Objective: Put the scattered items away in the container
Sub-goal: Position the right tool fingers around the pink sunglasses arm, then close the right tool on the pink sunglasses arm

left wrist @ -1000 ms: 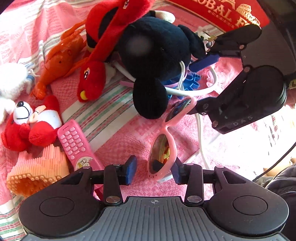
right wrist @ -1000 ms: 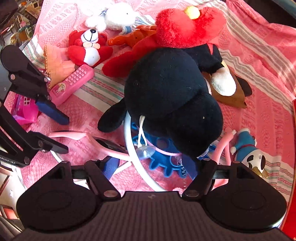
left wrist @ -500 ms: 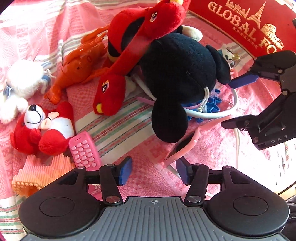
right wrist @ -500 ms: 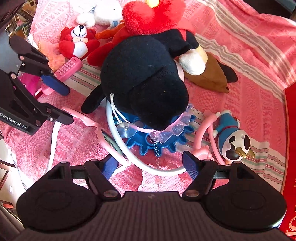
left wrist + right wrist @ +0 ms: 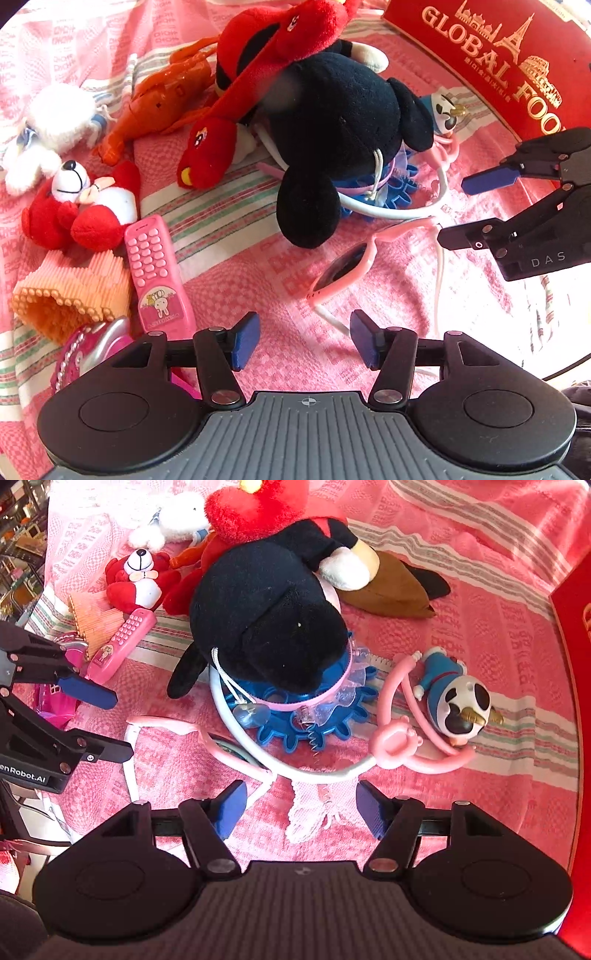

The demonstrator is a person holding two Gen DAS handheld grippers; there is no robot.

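Toys remain scattered on the pink cloth (image 5: 332,288); nothing appears stowed. Left view: left claw (image 5: 303,341) spread, empty, jaws just widened, pink sunglasses (image 5: 341,275) just ahead. Right view: right claw (image 5: 301,806) spread, empty, narrowing, near white hoop (image 5: 314,773); red container (image 5: 574,635) at right edge.

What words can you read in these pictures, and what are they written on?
"GLOBAL FOO", cut off at the edge: gold letters on the red box.
"DAS": on the right gripper.
"enRobot.AI", its start cut off: on the left gripper.
Small gold line under "GLOBAL": too small to read.
Label on the pink toy phone: a bunny picture, its text too small to read.
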